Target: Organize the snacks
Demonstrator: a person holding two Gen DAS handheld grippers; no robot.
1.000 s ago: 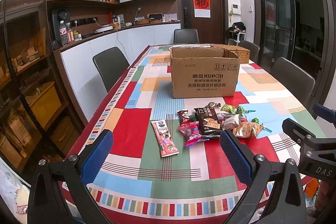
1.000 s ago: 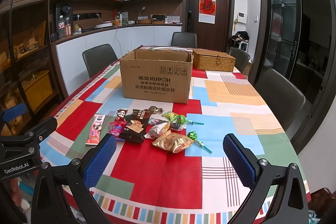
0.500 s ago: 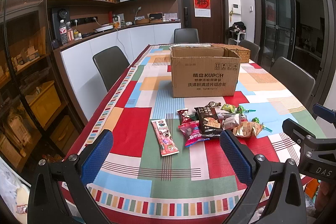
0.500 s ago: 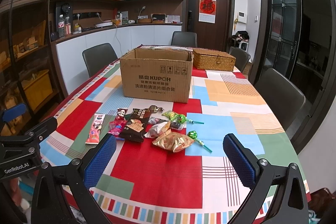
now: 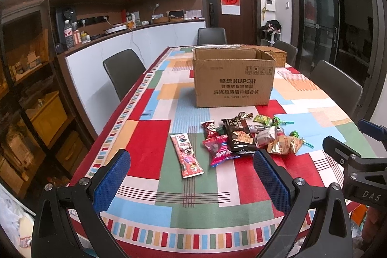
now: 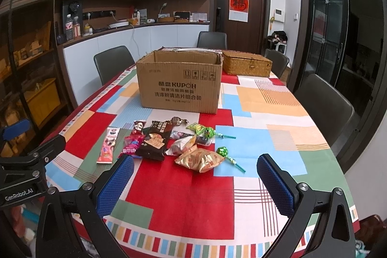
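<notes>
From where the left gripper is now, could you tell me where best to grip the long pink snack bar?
Probably across the middle of the long pink snack bar, coming from above. It lies flat and alone, apart from the pile, its narrow width suits the open left gripper.

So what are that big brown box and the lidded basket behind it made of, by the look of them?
The big brown box looks like plain corrugated cardboard: matte tan, printed lettering, a rough folded top edge. The lidded basket seems woven from wicker or straw, golden with a fine plaited texture; which fibre it is I cannot tell.
</notes>
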